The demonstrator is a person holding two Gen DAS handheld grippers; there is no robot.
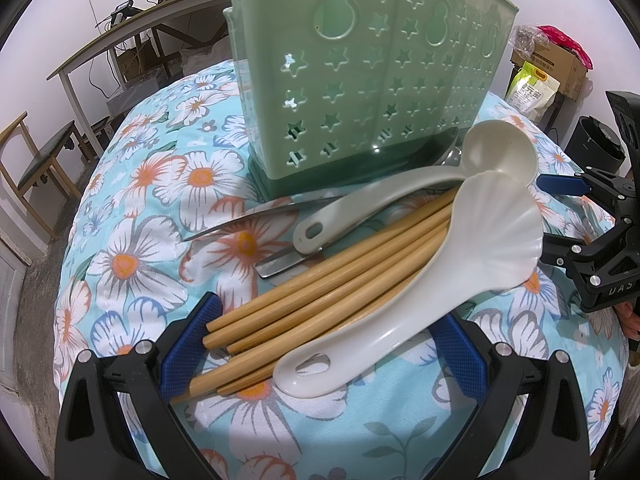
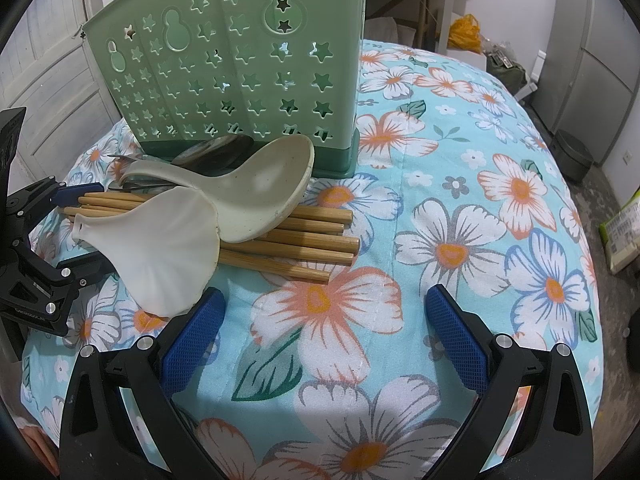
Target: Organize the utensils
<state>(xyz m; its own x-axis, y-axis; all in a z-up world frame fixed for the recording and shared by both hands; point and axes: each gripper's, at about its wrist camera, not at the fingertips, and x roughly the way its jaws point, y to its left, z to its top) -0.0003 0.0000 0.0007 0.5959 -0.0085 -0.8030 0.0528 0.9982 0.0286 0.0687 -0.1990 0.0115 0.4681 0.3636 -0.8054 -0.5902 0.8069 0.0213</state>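
The utensils lie in one heap on the flower-printed cloth of the counter (image 2: 460, 208), just in front of the green holder (image 1: 360, 72), which stands upright behind them and holds nothing that can be seen through its star cut-outs.

The left gripper (image 1: 320, 344) stands wide apart, and the near ends of the bamboo chopsticks (image 1: 340, 268) already lie between its two blue pads; its left pad touches or nearly touches the outermost stick. The chopsticks run lengthwise straight away from this gripper toward the holder's base, so their long axis lines up with the fingers rather than crossing them. The shell-shaped white spoon (image 1: 460, 248) lies over the bundle, its handle end between the pads too. The rounder cream ladle (image 1: 420, 176) rests farther back, over a metal utensil (image 1: 256, 220) whose type is hard to tell.

The right gripper (image 2: 324, 328) is also wide apart and holds nothing. In its view the heap lies ahead and to its left, with the chopsticks crossing side to side and only the shell spoon's bowl near its left pad.

Judging from this, the left gripper is the better placed: a closing move would catch the stick ends, though the shell spoon's handle may be pinched along with them.
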